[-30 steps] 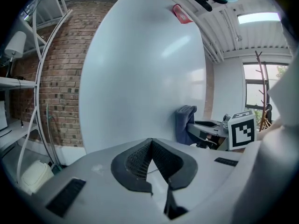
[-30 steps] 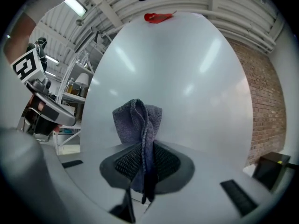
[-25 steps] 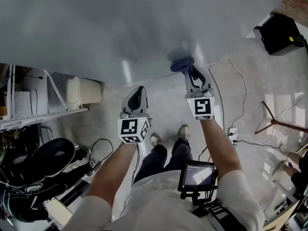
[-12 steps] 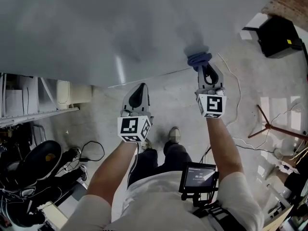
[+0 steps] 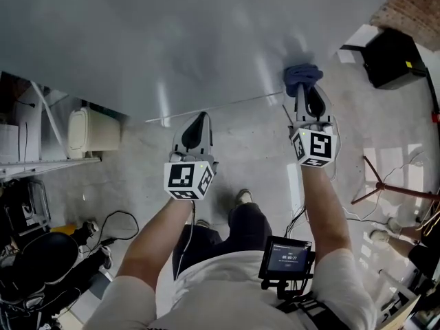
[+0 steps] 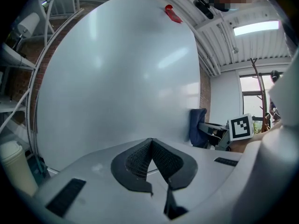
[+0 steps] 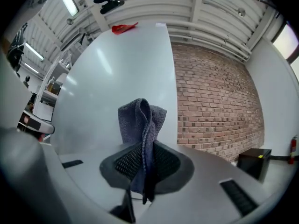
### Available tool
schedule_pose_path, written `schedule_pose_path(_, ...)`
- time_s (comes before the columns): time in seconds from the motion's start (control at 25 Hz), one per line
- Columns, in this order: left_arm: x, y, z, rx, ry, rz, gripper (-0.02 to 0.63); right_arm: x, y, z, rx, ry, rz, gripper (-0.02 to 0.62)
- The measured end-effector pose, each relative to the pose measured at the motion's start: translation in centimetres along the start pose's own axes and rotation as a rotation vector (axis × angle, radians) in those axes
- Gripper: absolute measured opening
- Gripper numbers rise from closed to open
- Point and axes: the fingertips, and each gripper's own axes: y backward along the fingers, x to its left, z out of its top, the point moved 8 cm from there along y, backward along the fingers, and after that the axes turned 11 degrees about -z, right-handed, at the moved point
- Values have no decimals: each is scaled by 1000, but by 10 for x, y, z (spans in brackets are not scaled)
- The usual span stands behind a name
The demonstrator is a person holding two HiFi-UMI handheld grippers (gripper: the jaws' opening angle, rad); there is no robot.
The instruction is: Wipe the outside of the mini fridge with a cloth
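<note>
Pinching the cloth (image 5: 302, 76) in clamped jaws, right gripper (image 5: 304, 91) presses it flat to the fridge (image 5: 172, 40) side for wiping, while left gripper (image 5: 199, 120), jaws together and empty, hangs clear beside it.

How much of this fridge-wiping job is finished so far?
Hard to say what's done: the fridge shows no wipe marks on its white panel either way. In hand: the right claw is shut on the blue cloth, pressing it to that panel near its edge. The left claw is shut and empty, hovering alongside. Left, probably: the rest of the panel and the other sides.
</note>
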Motion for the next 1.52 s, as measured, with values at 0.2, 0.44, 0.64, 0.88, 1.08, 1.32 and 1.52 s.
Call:
schedule_pose_path(0.2, 19, 23, -12, -43, -14, 38, -9, 47, 18, 2, -56, -2, 94, 61)
schedule_pose_path(0.44, 57, 79, -40, -57, -21, 133, -9, 177, 46, -16, -78, -50, 359, 61)
schedule_pose_path(0.64, 96, 131, -65, -66, -30, 243, -9, 278, 49, -35, -132, -94, 521, 61)
schedule_pose_path(0.88, 135, 189, -86, -75, -28, 355, -9, 356, 43, -54, -137, -84, 578, 61)
schedule_pose_path(1.08, 157, 197, -101, -115, -38, 370, -9, 385, 31, -61, -184, -51, 566, 61)
schedule_pose_path(1.32, 163, 172, -125, -194, -62, 306, -9, 380, 33, -66, -288, 37, 573, 61)
schedule_pose_path(1.52, 166, 147, -143, -265, -102, 240, -9, 371, 32, -71, -309, 41, 562, 61)
